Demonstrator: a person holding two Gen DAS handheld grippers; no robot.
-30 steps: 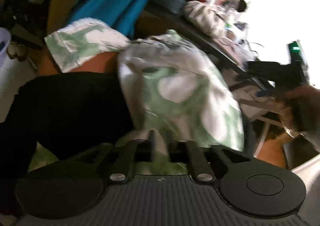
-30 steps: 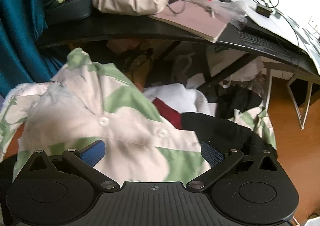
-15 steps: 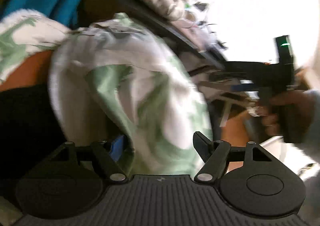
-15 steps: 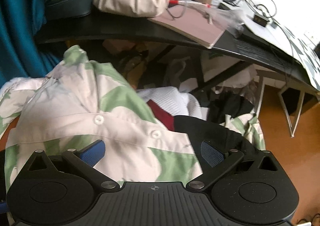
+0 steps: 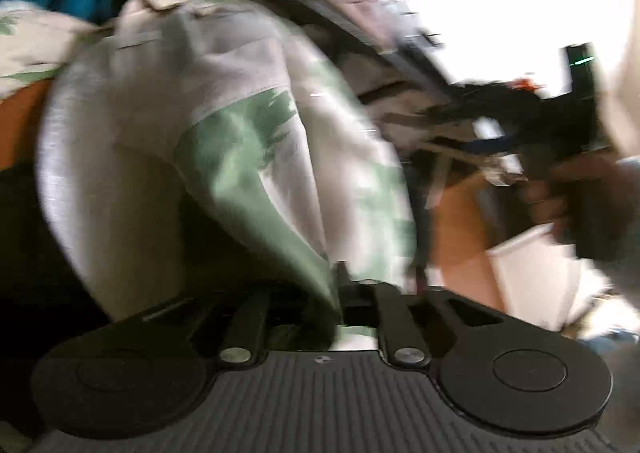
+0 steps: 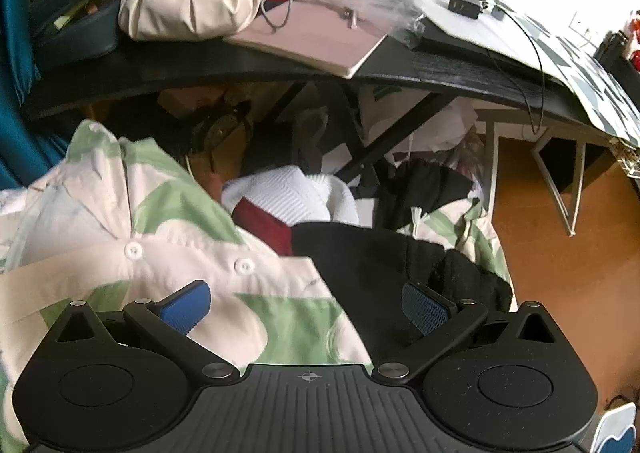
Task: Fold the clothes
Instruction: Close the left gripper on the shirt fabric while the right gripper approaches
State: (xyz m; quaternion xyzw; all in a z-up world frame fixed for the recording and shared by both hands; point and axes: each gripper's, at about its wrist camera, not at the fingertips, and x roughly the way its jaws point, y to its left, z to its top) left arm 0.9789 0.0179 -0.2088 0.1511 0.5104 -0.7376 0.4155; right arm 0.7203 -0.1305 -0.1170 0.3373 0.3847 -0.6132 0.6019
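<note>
A white shirt with green leaf print (image 5: 224,141) is bunched up in front of me, blurred by motion in the left wrist view. My left gripper (image 5: 320,285) has a green fold of it between its fingers, and the jaws are closing on the cloth. In the right wrist view the shirt (image 6: 120,253) shows its collar and two white buttons. My right gripper (image 6: 306,307) hovers over the shirt's front edge, open wide, with its blue pads (image 6: 424,311) apart and gripping nothing. The left wrist view also shows the right gripper (image 5: 560,113) with a hand (image 5: 560,193) holding it.
A black desk (image 6: 240,69) overhangs the pile, loaded with a beige bag (image 6: 192,1), a pink notebook (image 6: 316,37), jars and cables. Under it lie a white knit (image 6: 296,193), a red cloth (image 6: 260,229) and a black garment (image 6: 368,253). Wooden floor (image 6: 560,233) lies right.
The left gripper let go of the shirt, spread its fingers, then closed them on a green fold, swinging across. The right gripper stayed open and shifted a little.
</note>
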